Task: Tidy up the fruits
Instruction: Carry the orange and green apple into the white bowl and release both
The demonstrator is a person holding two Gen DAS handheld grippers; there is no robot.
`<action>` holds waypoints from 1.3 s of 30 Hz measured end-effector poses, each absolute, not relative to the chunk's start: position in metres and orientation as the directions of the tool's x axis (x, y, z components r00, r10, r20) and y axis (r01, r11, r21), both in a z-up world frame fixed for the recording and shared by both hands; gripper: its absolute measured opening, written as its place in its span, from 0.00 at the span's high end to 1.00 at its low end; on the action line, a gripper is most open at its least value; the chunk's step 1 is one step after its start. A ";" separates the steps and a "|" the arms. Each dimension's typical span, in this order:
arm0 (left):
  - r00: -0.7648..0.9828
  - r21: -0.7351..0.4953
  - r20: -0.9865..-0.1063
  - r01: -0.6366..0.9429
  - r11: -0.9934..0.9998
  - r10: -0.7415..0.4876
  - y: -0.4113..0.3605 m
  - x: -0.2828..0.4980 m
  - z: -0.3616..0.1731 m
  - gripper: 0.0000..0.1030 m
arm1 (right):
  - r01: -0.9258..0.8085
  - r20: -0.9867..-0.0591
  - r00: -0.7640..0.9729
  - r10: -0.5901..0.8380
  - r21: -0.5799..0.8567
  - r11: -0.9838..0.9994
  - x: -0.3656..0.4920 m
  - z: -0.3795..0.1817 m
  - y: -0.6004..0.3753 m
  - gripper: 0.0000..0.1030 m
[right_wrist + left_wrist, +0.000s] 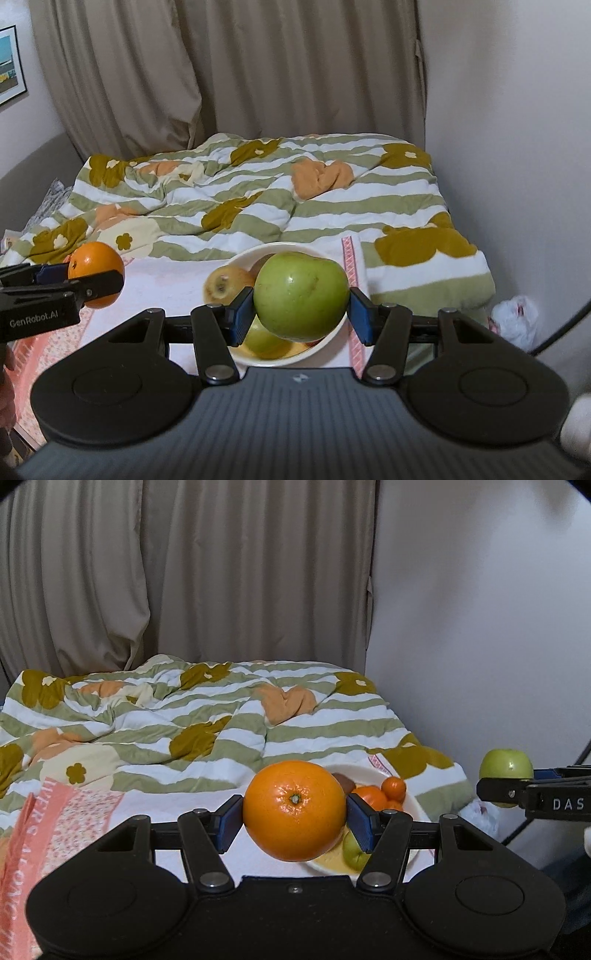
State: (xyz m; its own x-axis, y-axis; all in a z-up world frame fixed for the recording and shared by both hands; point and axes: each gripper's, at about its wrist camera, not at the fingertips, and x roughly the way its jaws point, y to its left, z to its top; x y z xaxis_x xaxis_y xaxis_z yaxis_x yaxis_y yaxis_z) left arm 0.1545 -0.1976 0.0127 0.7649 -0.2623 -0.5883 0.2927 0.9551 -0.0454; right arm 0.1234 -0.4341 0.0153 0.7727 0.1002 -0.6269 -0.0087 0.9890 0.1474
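My left gripper (294, 814) is shut on a large orange (294, 810) and holds it in the air, left of a white bowl (415, 812). The bowl holds small oranges (393, 786), a brown fruit (343, 781) and a green apple (354, 851). My right gripper (301, 306) is shut on a big green apple (301, 295) above the same bowl (243, 258), where a yellowish fruit (225, 282) and another green fruit (264, 339) lie. The left gripper with the orange (94, 273) shows at left in the right wrist view; the right one with its apple (506, 766) shows at right in the left wrist view.
The bowl stands on a white cloth (166, 284) at the near end of a bed with a striped flowered quilt (258, 199). A pink patterned cloth (48, 830) lies at left. Curtains (221, 572) hang behind, a wall (480, 609) at right, a plastic bag (515, 321) on the floor.
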 end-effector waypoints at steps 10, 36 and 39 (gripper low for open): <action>0.734 -0.011 -0.630 0.320 0.947 -0.255 -0.240 0.205 -0.007 0.38 | -0.033 -0.669 0.731 0.135 0.163 0.986 0.175 -0.016 -0.466 0.33; 0.606 0.008 -0.743 0.432 0.902 -0.284 -0.270 0.327 -0.076 0.38 | 0.061 -0.742 0.665 0.083 0.165 0.984 0.248 -0.060 -0.467 0.33; 0.589 -0.004 -0.757 0.426 0.905 -0.281 -0.268 0.333 -0.083 0.38 | 0.062 -0.747 0.660 0.085 0.166 0.984 0.253 -0.063 -0.466 0.33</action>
